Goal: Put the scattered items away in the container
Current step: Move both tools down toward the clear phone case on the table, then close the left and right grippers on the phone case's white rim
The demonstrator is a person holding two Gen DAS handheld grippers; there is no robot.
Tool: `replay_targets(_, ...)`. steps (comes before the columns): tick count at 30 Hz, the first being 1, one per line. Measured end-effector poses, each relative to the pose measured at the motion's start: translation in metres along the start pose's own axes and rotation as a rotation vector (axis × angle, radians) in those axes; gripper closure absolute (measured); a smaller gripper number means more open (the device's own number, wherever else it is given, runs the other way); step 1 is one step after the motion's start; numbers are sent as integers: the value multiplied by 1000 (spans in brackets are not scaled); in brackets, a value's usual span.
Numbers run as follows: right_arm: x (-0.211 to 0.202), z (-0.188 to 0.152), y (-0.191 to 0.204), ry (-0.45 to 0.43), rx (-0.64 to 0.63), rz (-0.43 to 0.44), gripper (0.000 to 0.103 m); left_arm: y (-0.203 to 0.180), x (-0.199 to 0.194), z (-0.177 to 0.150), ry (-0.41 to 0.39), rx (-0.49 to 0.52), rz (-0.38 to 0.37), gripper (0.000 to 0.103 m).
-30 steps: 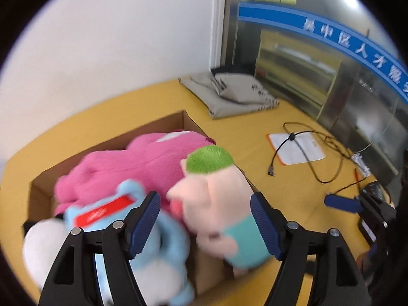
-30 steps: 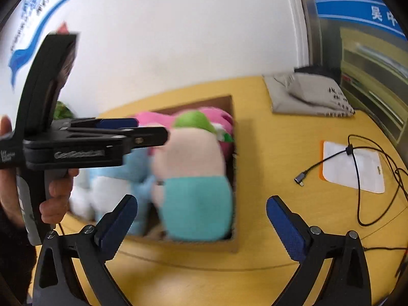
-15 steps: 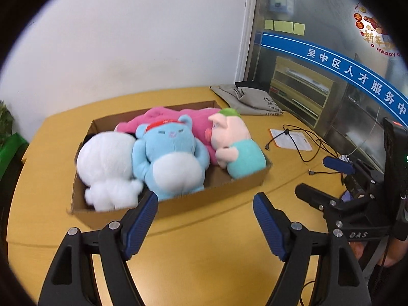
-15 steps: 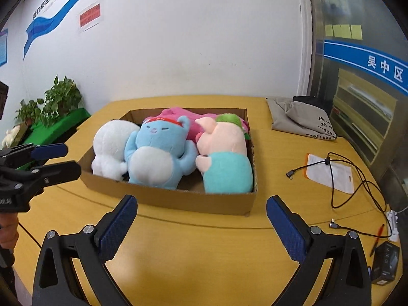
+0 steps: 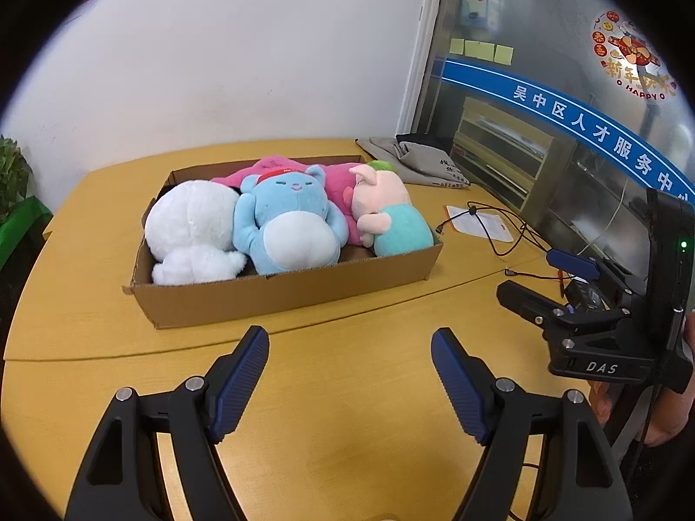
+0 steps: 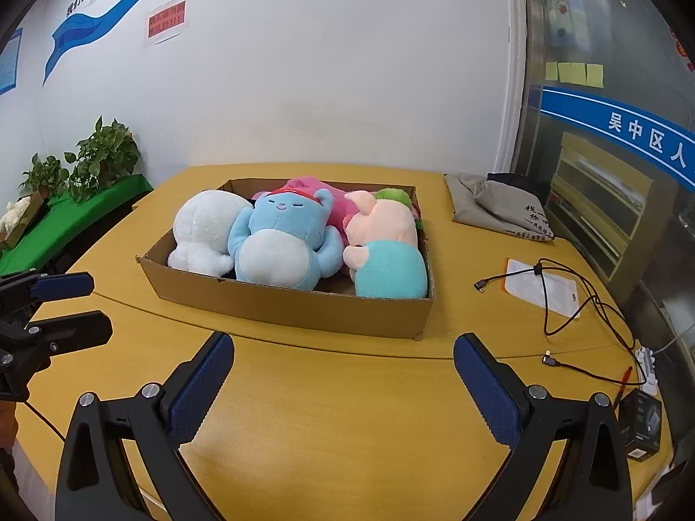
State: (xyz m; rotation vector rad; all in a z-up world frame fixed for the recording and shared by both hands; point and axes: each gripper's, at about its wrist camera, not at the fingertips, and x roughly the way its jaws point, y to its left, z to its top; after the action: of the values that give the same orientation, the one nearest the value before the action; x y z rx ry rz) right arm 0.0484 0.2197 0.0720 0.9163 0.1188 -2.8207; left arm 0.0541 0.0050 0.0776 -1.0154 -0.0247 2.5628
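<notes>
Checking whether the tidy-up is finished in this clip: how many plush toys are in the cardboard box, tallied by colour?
White plush: 1
Blue plush: 1
Magenta plush, lying behind the others: 1
Pale pink pig plush with a teal body: 1
Total: 4, all inside the cardboard box. No plush shows loose on the table.

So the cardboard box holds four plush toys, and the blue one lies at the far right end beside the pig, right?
Not quite. The cardboard box does hold four plush toys, but the blue one lies in the middle, between the white plush and the pig. The pig itself takes the right end, with the pink plush behind. The right wrist view shows this plainly.
</notes>
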Motion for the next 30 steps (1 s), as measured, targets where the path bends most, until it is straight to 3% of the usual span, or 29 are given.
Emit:
replay_targets(5,5,-38,7,76,-18,43,0,14,6,-39,85,-26,48,26)
replay_targets(8,22,-91,23,213,-28,144,0,35,11,-74,166,-61,74,26)
replay_targets(11,28,-132,37,285,-13,207,1,53,13,-111,250,-73,96,26)
replay_targets(19,27,-174,72,344,-33,270,10,72,8,-180,382,-88,85,28)
replay_targets(20,27,-177,77,349,-35,282,11,71,7,-186,395,-89,77,31)
replay_targets(22,30,-183,85,368,-33,306,15,70,7,-197,427,-84,74,56)
replay_targets(26,28,-195,103,375,-94,285,27,68,4,-207,443,-77,103,75)
replay_targets(27,28,-195,105,372,-108,277,30,67,3,-208,440,-84,108,85)
replay_targets(29,26,-196,107,368,-126,260,58,65,3,-209,435,-94,104,85)
replay_targets(30,26,-196,107,369,-131,266,62,63,3,-209,433,-89,102,85)
